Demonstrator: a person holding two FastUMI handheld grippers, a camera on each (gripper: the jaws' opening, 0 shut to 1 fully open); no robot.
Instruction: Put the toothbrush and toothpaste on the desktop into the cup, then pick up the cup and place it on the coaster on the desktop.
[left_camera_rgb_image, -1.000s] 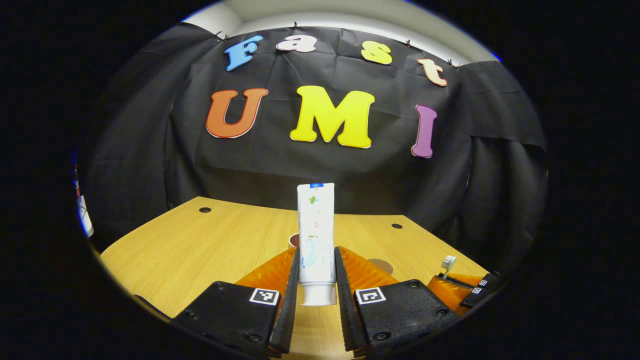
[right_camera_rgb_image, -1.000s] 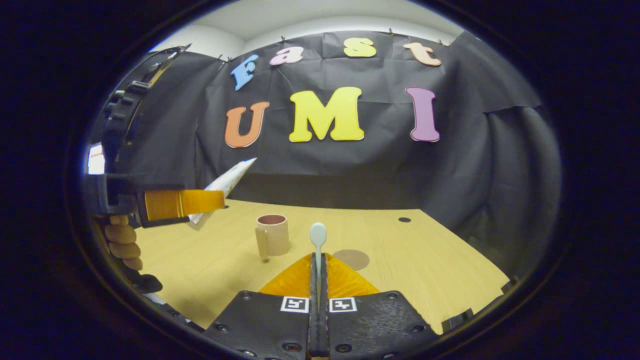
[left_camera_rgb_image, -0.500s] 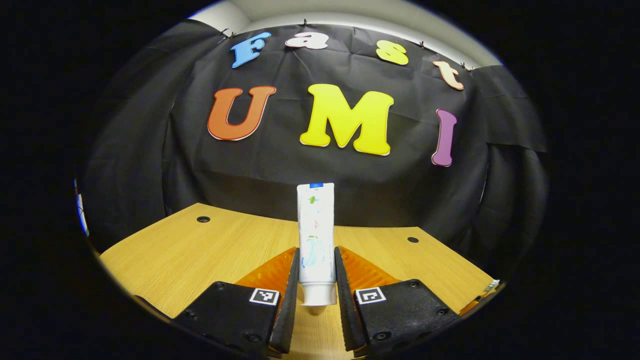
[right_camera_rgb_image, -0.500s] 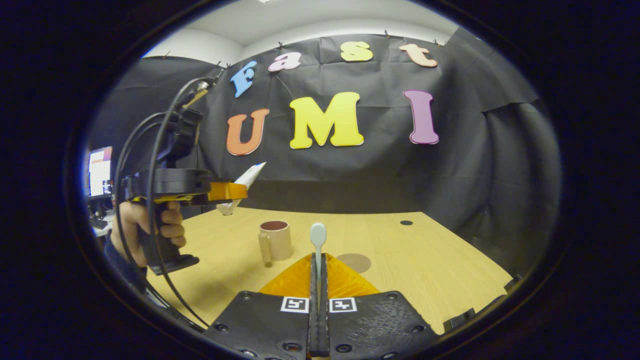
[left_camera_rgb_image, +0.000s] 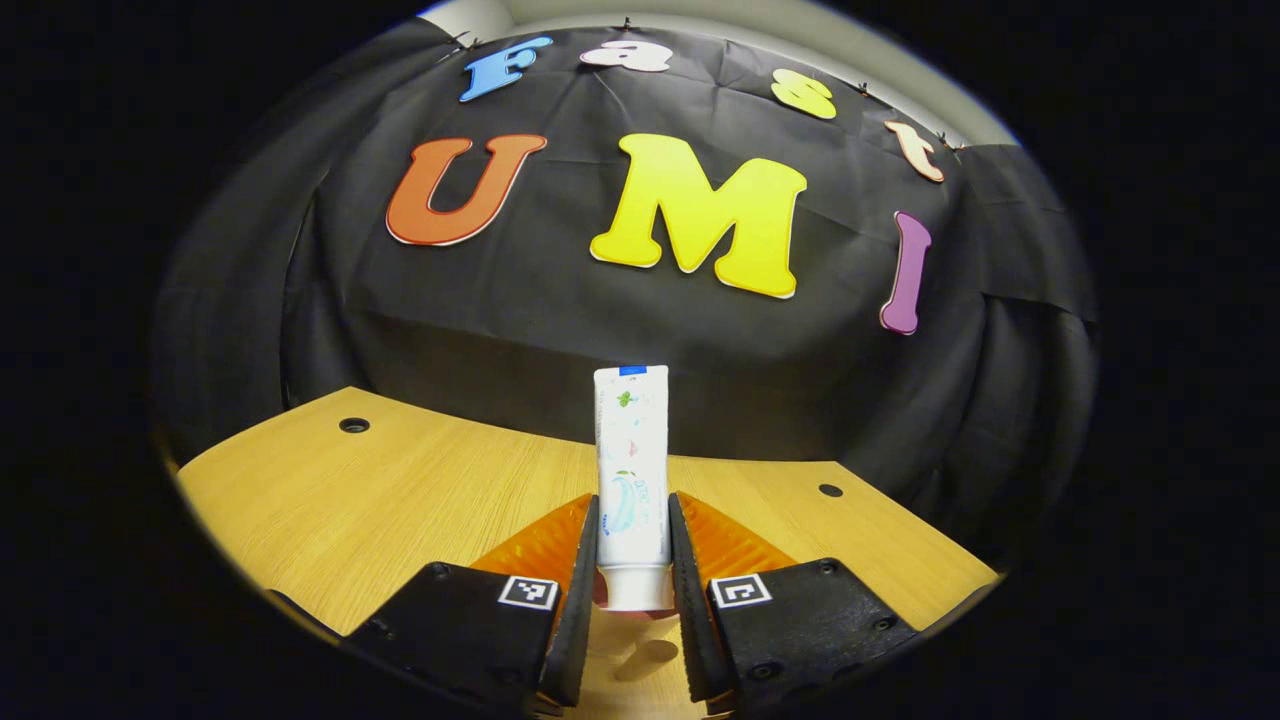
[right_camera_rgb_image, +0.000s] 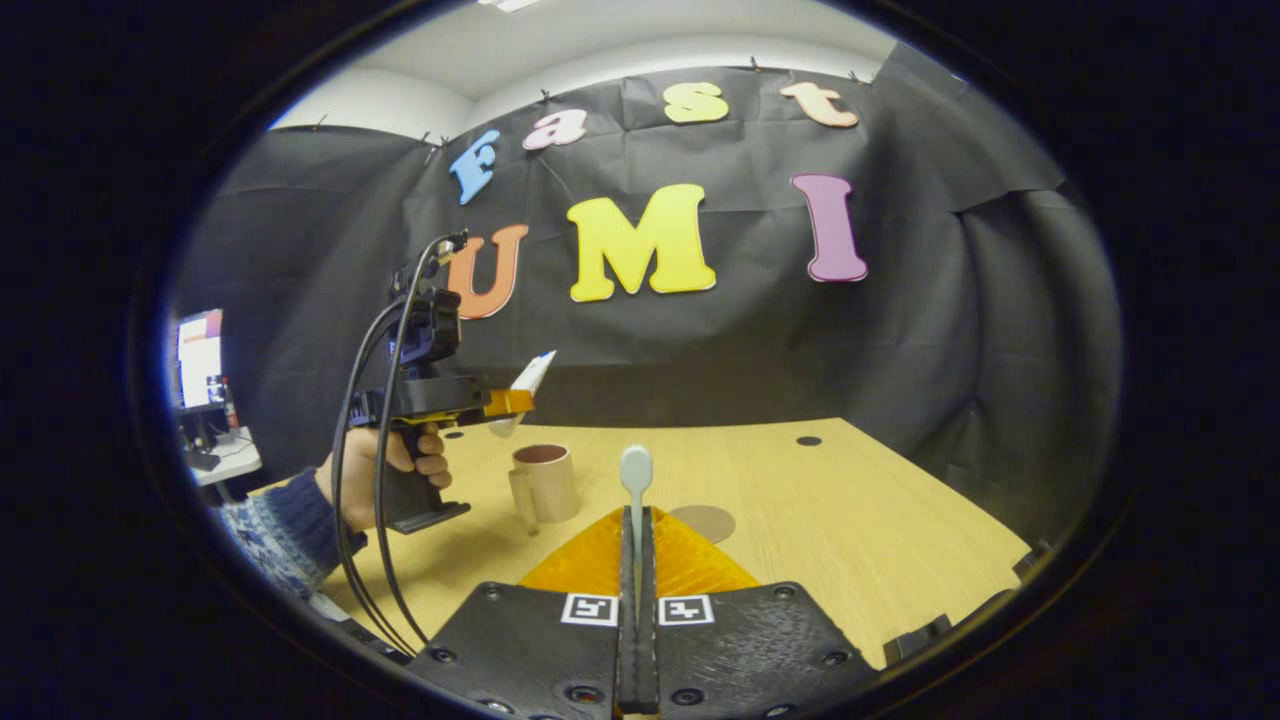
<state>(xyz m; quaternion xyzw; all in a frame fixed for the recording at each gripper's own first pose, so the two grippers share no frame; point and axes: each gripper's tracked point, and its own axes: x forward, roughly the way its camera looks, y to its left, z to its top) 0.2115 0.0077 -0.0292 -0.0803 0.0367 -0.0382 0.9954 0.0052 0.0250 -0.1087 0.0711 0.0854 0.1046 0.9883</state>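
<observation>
My left gripper (left_camera_rgb_image: 634, 520) is shut on a white toothpaste tube (left_camera_rgb_image: 632, 470), cap toward me, held above the wooden desktop (left_camera_rgb_image: 400, 490). In the right gripper view the left gripper (right_camera_rgb_image: 500, 404) hovers just above and left of the pale cup (right_camera_rgb_image: 545, 482), with the toothpaste tube (right_camera_rgb_image: 528, 378) sticking up at a slant past its fingers. My right gripper (right_camera_rgb_image: 637, 545) is shut on a pale toothbrush (right_camera_rgb_image: 636, 480), head pointing forward. A round brown coaster (right_camera_rgb_image: 702, 522) lies on the desk right of the cup.
A hand and patterned sleeve (right_camera_rgb_image: 300, 500) hold the left gripper, with cables (right_camera_rgb_image: 365, 420) looping down. Small round holes (left_camera_rgb_image: 353, 425) (right_camera_rgb_image: 808, 440) mark the desktop. A monitor (right_camera_rgb_image: 200, 350) stands at the far left outside the booth.
The left gripper has carried the toothpaste forward toward the cup, now hovering right above it. The right gripper has held its toothbrush nearly still.
</observation>
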